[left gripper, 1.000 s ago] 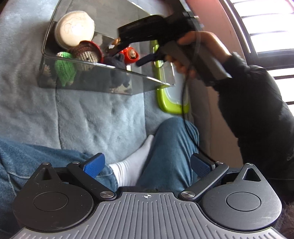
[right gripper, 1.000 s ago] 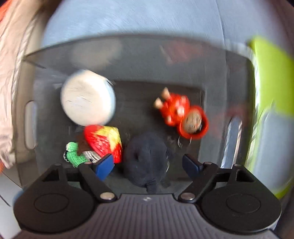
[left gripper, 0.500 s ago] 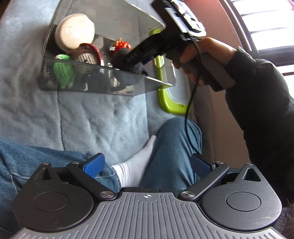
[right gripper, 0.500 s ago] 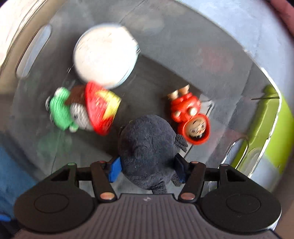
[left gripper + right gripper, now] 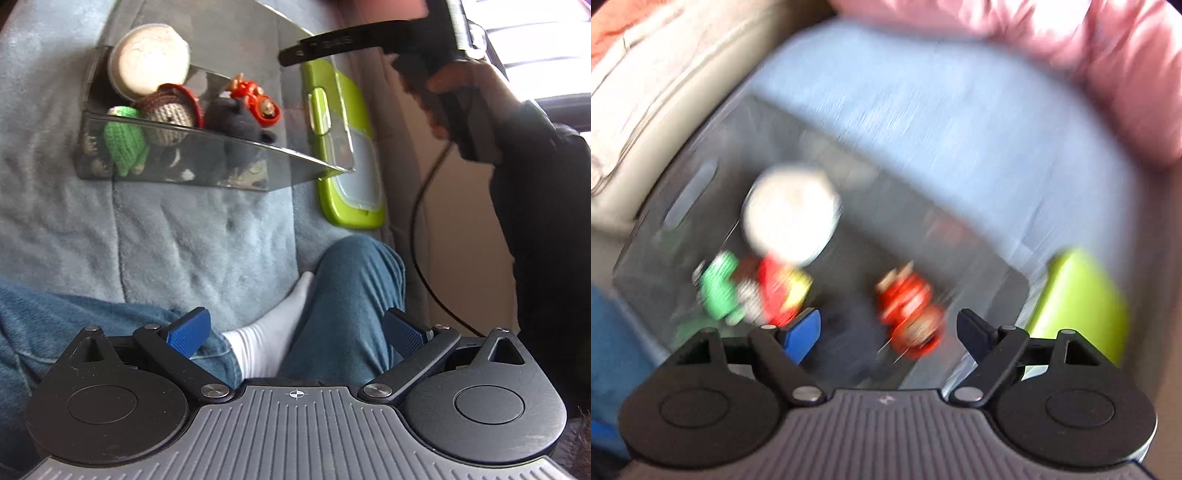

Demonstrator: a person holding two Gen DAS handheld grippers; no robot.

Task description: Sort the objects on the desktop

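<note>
The right gripper [image 5: 888,332] hangs above the smoky clear bin [image 5: 288,162], raised and tilted down, its jaws spread wide and empty (view badly blurred). The dark plush toy [image 5: 236,122] lies inside, near the bin's front wall. The left gripper [image 5: 295,332] hovers low over the person's legs, likewise spread, holding nothing.

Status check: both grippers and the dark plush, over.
Left gripper open, idle. Right gripper open, empty. Dark plush in clear bin. Nothing blocking.
</note>
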